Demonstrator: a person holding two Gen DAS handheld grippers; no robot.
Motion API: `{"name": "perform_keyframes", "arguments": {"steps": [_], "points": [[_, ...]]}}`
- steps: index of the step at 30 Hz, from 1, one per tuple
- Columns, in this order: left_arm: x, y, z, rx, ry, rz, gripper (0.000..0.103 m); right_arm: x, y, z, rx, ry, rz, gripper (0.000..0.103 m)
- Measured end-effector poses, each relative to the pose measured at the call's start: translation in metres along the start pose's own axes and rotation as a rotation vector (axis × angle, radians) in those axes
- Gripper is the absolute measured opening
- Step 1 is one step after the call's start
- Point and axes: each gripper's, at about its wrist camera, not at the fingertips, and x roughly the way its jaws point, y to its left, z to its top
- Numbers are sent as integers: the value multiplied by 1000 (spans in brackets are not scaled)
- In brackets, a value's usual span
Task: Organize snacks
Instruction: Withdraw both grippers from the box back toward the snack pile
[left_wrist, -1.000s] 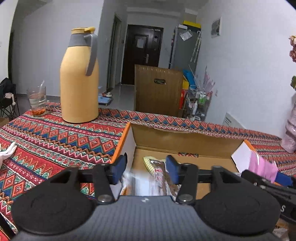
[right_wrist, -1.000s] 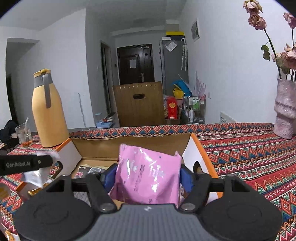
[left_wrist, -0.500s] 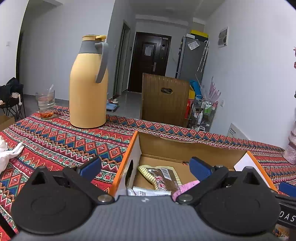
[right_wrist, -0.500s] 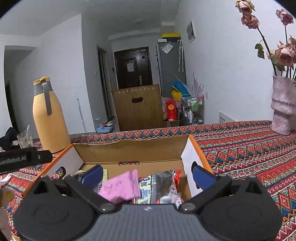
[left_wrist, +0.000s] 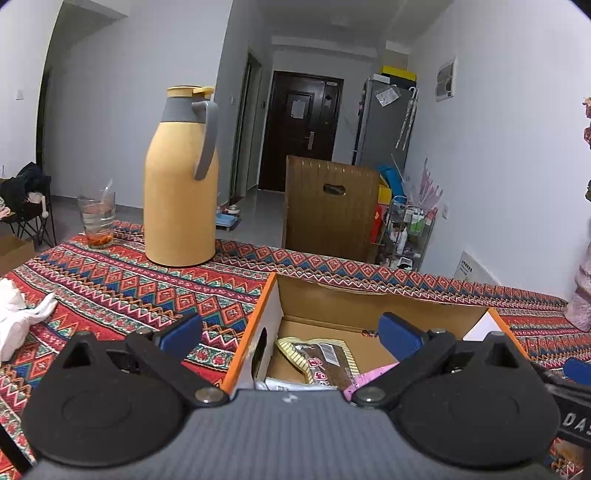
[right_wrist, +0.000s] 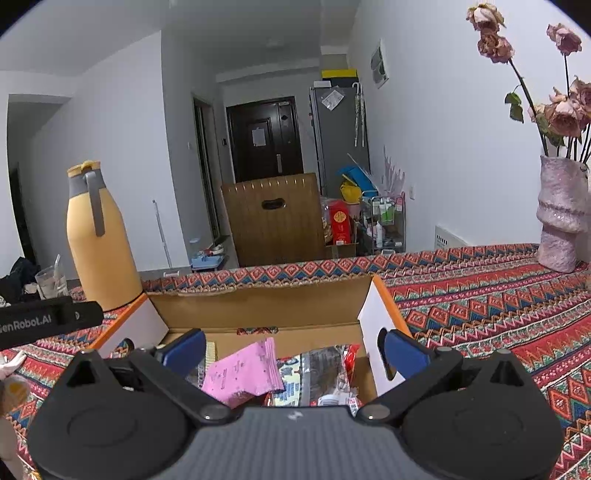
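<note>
Snacks lie in the open cardboard box (right_wrist: 258, 306) on the table (right_wrist: 480, 295), below and just ahead of both empty grippers.

The pink packet (right_wrist: 243, 371) rests tilted on the other wrappers, its long axis slanting up to the right, directly between the right gripper's (right_wrist: 291, 349) wide-spread jaws. The left gripper (left_wrist: 291, 332), jaws equally wide and holding nothing, straddles the box's left wall over a brown striped packet (left_wrist: 317, 360). The right hand looks nearer the pink one.
</note>
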Motion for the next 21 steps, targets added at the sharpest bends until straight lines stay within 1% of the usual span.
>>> {"name": "perform_keyframes", "arguments": {"steps": [7, 11, 16, 21], "points": [[-33, 6, 9, 2, -21, -8, 103, -31, 5, 17, -14, -72, 14, 103], [-56, 11, 6, 15, -29, -13, 103, -55, 9, 20, -21, -102, 24, 103], [-85, 20, -6, 22, -27, -30, 103, -83, 11, 12, -28, -107, 24, 103], [-109, 30, -20, 29, -15, -48, 103, -113, 10, -5, -35, -96, 22, 103]]}}
